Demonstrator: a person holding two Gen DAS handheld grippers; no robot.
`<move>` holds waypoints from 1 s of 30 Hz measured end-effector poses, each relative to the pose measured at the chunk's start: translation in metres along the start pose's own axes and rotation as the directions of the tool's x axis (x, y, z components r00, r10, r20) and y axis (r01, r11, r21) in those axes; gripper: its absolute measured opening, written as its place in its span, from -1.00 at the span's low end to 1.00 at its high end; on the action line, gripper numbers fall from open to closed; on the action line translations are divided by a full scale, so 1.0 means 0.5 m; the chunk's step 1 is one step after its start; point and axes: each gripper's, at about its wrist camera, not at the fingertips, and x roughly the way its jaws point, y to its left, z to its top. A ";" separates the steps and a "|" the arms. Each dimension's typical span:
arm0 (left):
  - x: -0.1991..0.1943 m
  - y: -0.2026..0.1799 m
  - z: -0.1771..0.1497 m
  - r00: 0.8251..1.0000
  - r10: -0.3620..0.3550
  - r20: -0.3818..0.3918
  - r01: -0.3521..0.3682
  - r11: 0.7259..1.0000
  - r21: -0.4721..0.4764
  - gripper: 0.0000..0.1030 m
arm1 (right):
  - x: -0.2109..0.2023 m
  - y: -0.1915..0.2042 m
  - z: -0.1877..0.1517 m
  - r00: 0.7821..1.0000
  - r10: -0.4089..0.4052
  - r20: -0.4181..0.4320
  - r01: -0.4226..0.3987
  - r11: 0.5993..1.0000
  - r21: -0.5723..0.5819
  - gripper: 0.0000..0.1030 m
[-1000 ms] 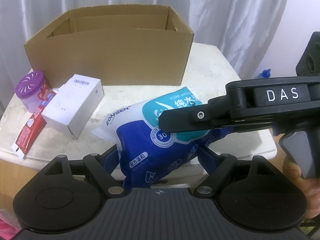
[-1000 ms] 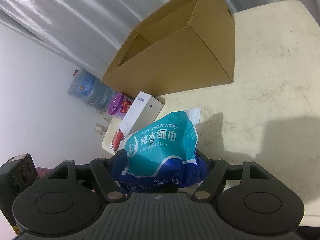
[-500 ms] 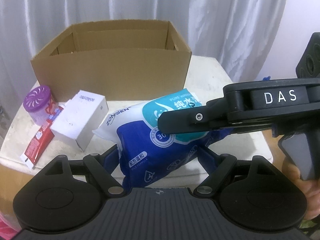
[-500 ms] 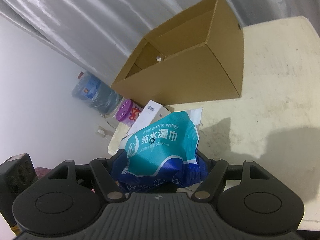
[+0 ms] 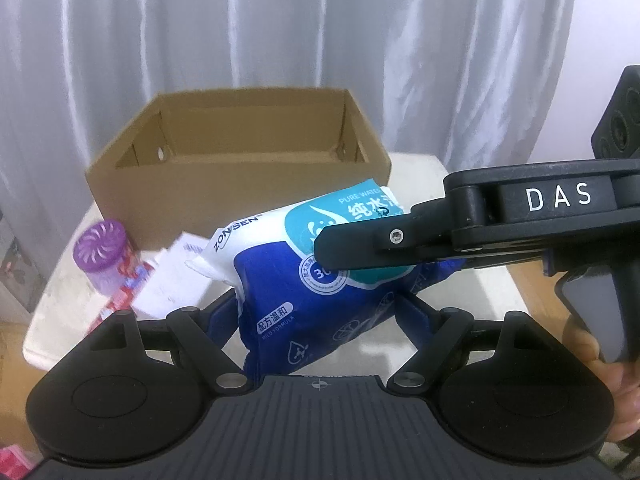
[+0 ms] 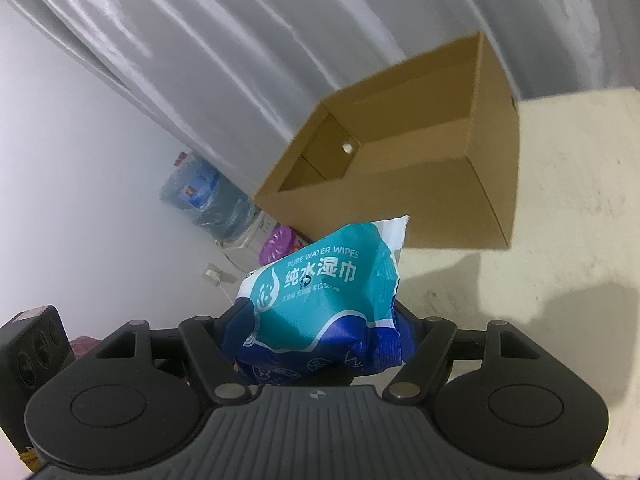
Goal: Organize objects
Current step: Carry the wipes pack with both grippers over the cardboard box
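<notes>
A blue, teal and white pack of wet wipes (image 5: pixel 280 280) is held in the air above the table by both grippers. My left gripper (image 5: pixel 316 312) is shut on its lower blue end. My right gripper (image 6: pixel 320 320) is shut on the same pack (image 6: pixel 320 296); its black body (image 5: pixel 480 228) crosses the left wrist view from the right. An open, empty cardboard box (image 5: pixel 240 160) stands behind the pack on the white table (image 5: pixel 420 168). The box also shows in the right wrist view (image 6: pixel 420 184).
A purple air freshener (image 5: pixel 104 252), a white box (image 5: pixel 176 276) and a red tube (image 5: pixel 116 304) sit at the table's left, in front of the box. A water jug (image 6: pixel 204 200) stands on the floor by the wall. Grey curtains hang behind.
Both grippers have lifted the wipes pack higher off the table. The box interior has come into view, and the small items at left now sit lower and farther off.
</notes>
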 end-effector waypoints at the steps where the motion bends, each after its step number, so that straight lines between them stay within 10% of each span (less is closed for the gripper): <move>1: -0.003 0.002 0.006 1.000 0.003 0.008 -0.003 1.000 0.002 0.59 | 0.001 0.006 0.006 1.000 0.003 0.004 -0.003 1.000 -0.005 0.44; 30: 0.018 0.094 0.173 0.996 0.014 0.090 -0.014 1.000 0.002 0.59 | 0.099 0.078 0.177 0.999 0.007 0.053 -0.003 0.997 -0.075 0.45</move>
